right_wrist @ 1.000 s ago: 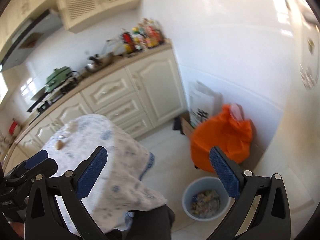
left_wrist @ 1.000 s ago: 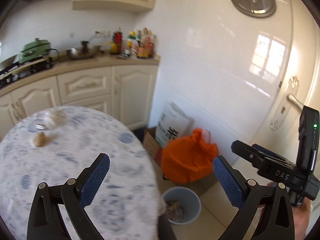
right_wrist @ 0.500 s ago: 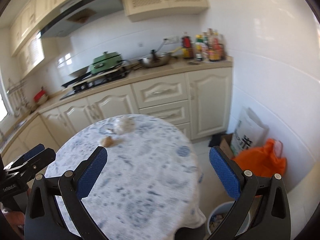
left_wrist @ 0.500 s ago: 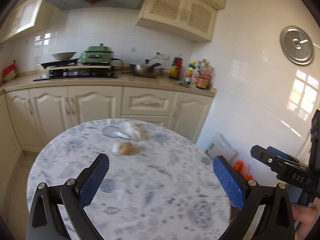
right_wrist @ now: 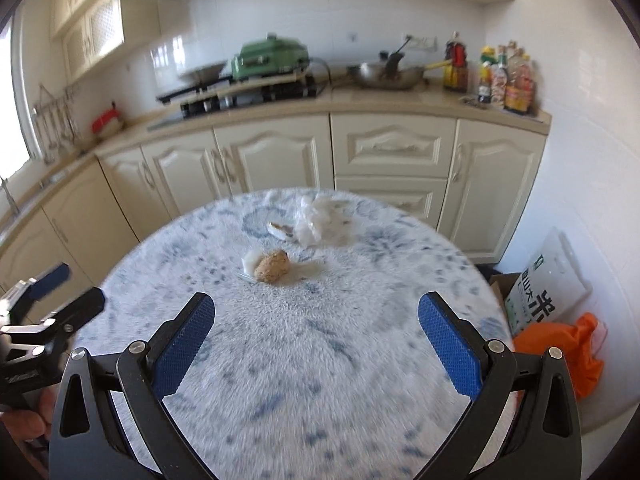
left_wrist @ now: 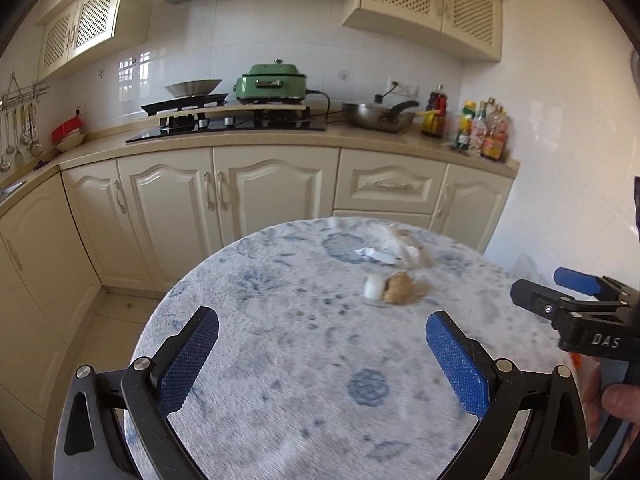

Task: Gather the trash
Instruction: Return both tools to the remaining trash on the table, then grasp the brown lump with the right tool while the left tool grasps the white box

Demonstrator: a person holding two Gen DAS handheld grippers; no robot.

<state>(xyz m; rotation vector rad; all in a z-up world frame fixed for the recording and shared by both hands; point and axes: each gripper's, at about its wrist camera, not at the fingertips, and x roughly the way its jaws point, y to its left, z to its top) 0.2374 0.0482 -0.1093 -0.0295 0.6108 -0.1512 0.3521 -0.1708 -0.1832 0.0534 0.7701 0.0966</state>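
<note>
Both the left gripper (left_wrist: 322,354) and the right gripper (right_wrist: 316,342) hang with fingers spread over the round blue-patterned table (right_wrist: 320,360). The brown crumpled trash lump (right_wrist: 272,266) lies far on it, beside a clear plastic wrapper (right_wrist: 324,224).

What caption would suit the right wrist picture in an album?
Open right gripper hovering over a round table where a brown lump and crumpled clear plastic await collection.

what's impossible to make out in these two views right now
- Brown lump: motion blur in both views; what it is stays unclear.
- Crumpled clear wrapper: blurred and see-through; contents unreadable.
- Orange bag: right wrist view only, partly hidden by the table edge and the right hand-held gripper.
- Trash bin: in neither view.
</note>
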